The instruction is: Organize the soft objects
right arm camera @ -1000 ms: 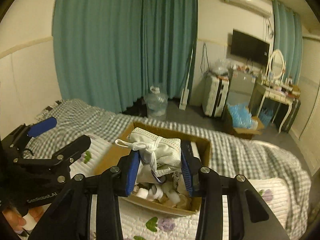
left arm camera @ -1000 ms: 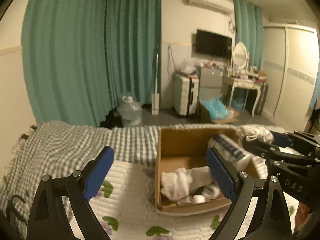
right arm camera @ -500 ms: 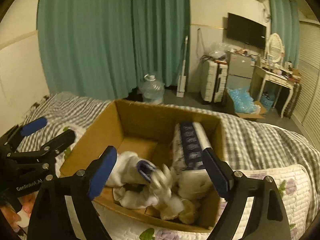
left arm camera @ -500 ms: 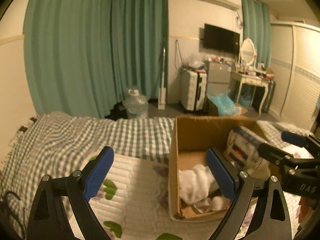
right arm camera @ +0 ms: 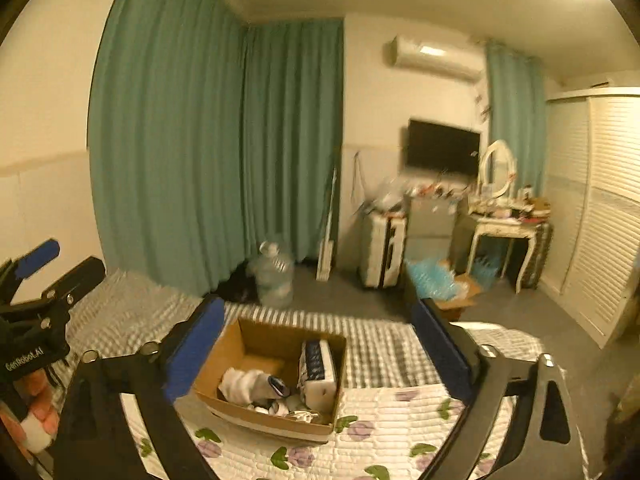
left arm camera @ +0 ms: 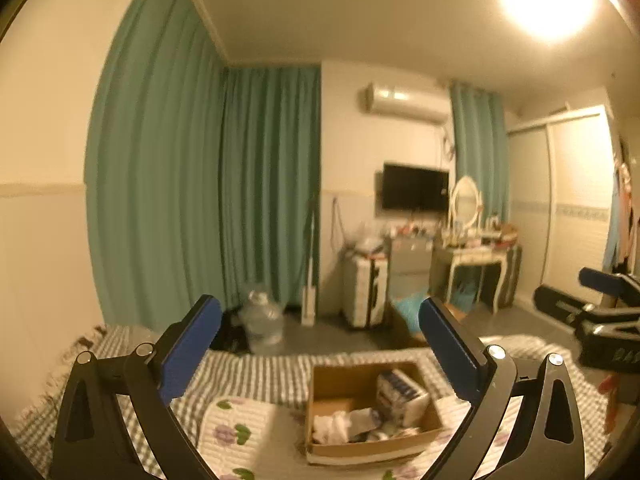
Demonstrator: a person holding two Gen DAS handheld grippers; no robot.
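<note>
A cardboard box stands on the bed and holds white soft items and a blue-and-white pack. It also shows in the left wrist view. My left gripper is open and empty, raised well above and behind the box. My right gripper is open and empty, also raised back from the box. Each gripper shows at the edge of the other's view, the right one and the left one.
The bed has a white floral quilt and a grey checked blanket. Beyond it stand a water jug, a suitcase, a dressing table and green curtains. A wardrobe is at the right.
The right gripper opened and dropped the white bundle into the box. Both grippers then pulled up and back, so the box looks smaller and more ceiling shows.
</note>
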